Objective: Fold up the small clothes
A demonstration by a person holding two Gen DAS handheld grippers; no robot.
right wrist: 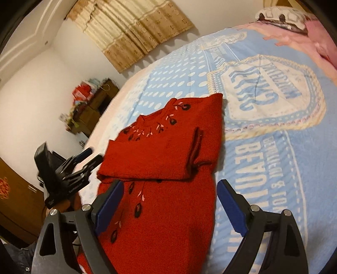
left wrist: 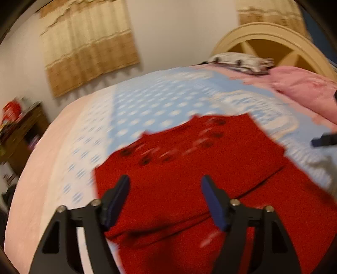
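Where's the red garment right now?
The red garment lies partly folded on the blue bedspread, centre-left in the right wrist view, its near end between the open right gripper, with the left gripper at its left edge.

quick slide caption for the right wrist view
Open right hand-held gripper above a partly folded red embroidered garment on a blue printed bedspread.

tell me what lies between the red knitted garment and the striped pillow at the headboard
Only bare light blue printed bedspread between red knitted garment and striped pillow; right wrist view.
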